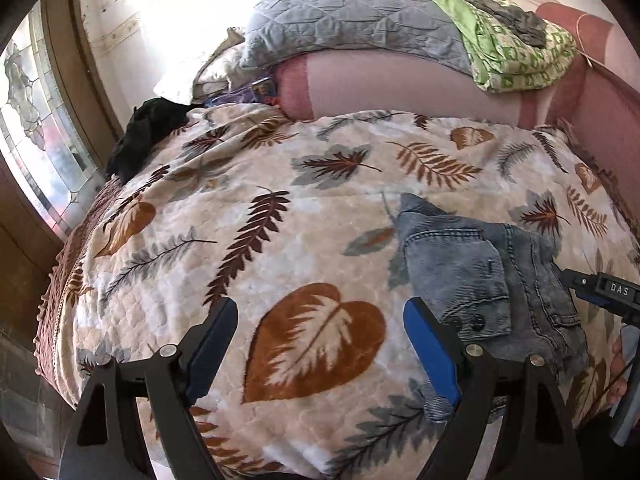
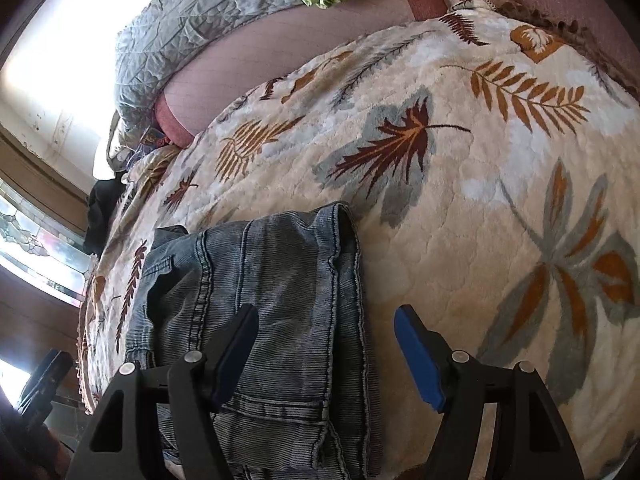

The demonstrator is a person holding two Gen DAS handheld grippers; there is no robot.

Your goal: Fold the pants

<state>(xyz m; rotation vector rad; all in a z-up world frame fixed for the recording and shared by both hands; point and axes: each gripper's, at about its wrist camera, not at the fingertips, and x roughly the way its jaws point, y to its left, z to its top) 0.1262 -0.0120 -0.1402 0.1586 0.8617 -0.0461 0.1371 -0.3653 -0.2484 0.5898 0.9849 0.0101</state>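
Observation:
Faded blue denim pants (image 1: 492, 276) lie folded into a compact stack on the leaf-patterned blanket (image 1: 280, 208). In the right wrist view the pants (image 2: 280, 300) lie under and ahead of my left finger. My left gripper (image 1: 320, 312) is open and empty, hovering over the blanket just left of the pants. My right gripper (image 2: 326, 320) is open and empty above the pants' right edge; its body shows at the right edge of the left wrist view (image 1: 612, 292).
The blanket (image 2: 480, 200) covers a bed. A grey quilted pillow (image 1: 344, 16) and green patterned fabric (image 1: 516, 52) lie at the head. A black garment (image 1: 148, 136) lies at the bed's left edge, near a stained-glass window (image 1: 36, 120).

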